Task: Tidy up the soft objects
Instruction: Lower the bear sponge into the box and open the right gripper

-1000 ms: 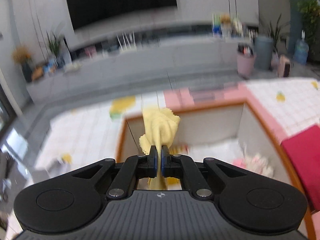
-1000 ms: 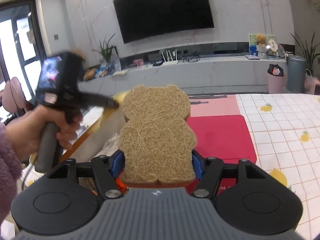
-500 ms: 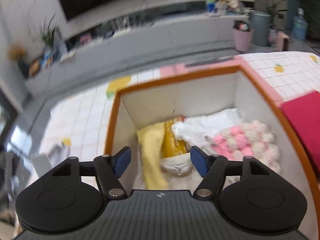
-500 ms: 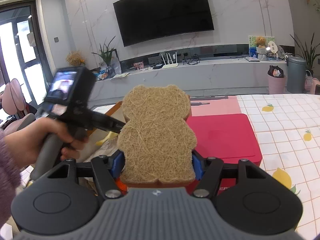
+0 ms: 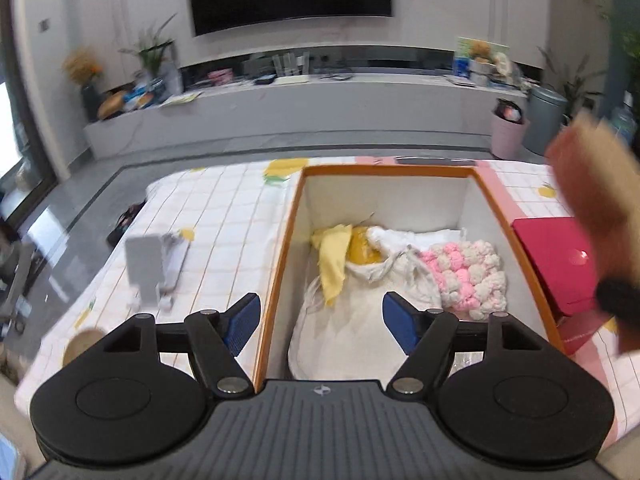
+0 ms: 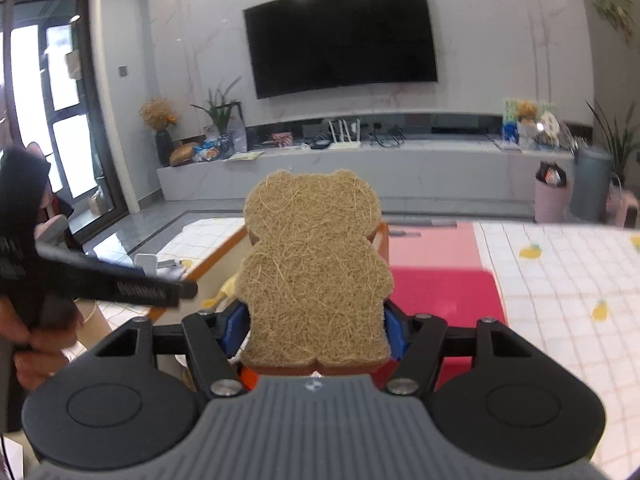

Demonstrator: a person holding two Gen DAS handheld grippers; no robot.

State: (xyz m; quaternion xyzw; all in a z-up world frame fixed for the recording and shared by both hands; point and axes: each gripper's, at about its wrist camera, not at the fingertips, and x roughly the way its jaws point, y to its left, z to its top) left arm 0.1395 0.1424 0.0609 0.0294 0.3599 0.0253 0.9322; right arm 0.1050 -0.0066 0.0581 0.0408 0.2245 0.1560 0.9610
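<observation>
Behind both tongs runs a living-room wall with a dark television (image 6: 340, 36) over a long grey console, and under them a table spread with a white, lemon-printed cloth (image 5: 224, 216). On it stands an orange-rimmed storage box (image 5: 288, 240) with white inner walls.

The left gripper (image 5: 320, 322) hangs over the box's near edge with its blue pads spread wide and nothing between them. Ahead of and below its jaws, inside the box, lie a yellow cloth (image 5: 334, 256), a white drawstring bag (image 5: 360, 320) and a pink-and-white pompom piece (image 5: 468, 272).

The right gripper (image 6: 314, 330) is clamped on the lower sides of a bear-shaped loofah sponge (image 6: 314, 264), which stands upright above its jaws. The box rim shows just beyond the sponge and to its left; a red lid (image 6: 440, 296) lies ahead and to its right.

Likely risks: the two tools sit close together over the box, so they could collide if the right one comes in before the left clears. The sponge is stiff and tall, held only low down, and could pivot out of the pads. Released too far right, it would land on the lid or rim rather than inside.
</observation>
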